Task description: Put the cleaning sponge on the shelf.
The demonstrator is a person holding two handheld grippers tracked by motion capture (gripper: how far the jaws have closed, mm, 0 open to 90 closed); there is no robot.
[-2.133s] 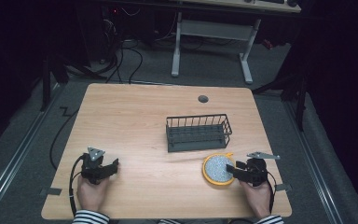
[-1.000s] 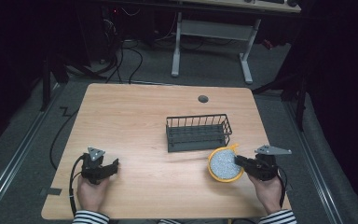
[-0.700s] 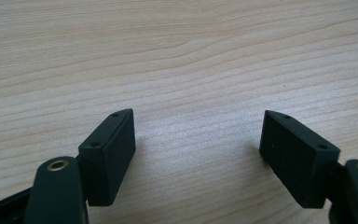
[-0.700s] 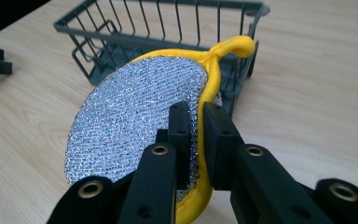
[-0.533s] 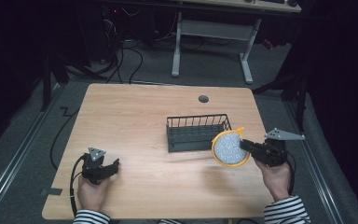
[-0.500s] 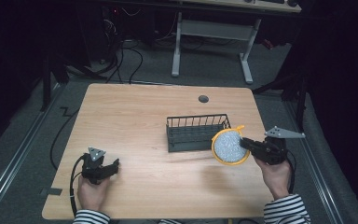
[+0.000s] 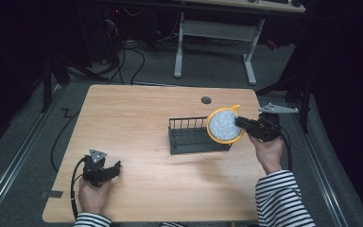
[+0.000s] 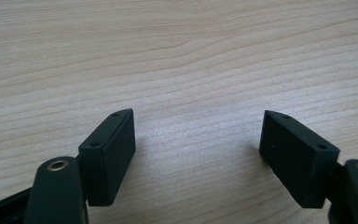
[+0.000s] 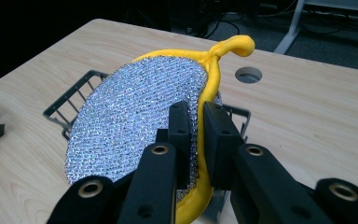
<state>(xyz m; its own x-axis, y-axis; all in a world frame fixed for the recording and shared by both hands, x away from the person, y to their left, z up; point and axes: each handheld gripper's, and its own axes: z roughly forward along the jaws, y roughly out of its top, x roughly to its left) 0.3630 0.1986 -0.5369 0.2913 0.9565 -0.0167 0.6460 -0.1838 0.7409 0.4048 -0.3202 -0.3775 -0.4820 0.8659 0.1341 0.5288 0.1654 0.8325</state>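
Since the earlier frames, our right gripper (image 7: pixel 240 124) has lifted the scrubber (image 7: pixel 224 125) from the bench (image 7: pixel 137 118) and carried it up and toward the upper right of the high view. Before, the scrubber was lying flat at the lower right, in front of the basket (image 7: pixel 194 137). Now it stands on its edge in the air, over the right end of the basket, with its silver face turned to the left of the frame.

In the right gripper view, the jaws are clenched on the yellow rim of the scrubber (image 9: pixel 135 121), low at the centre of the picture. The small yellow loop (image 9: pixel 235 45) points to the upper right, and the basket (image 9: pixel 70 105) shows behind and under it, at the left and centre.

Our left gripper (image 7: pixel 105 171) rests at the lower left of the high view and has not moved. In the left gripper view its jaws stand wide apart over bare wood, released, with nothing between them.

We judge that the lift is done and the carrying is almost finished. What remains, we think, is to lower the scrubber between the wires of the basket and to release it there.
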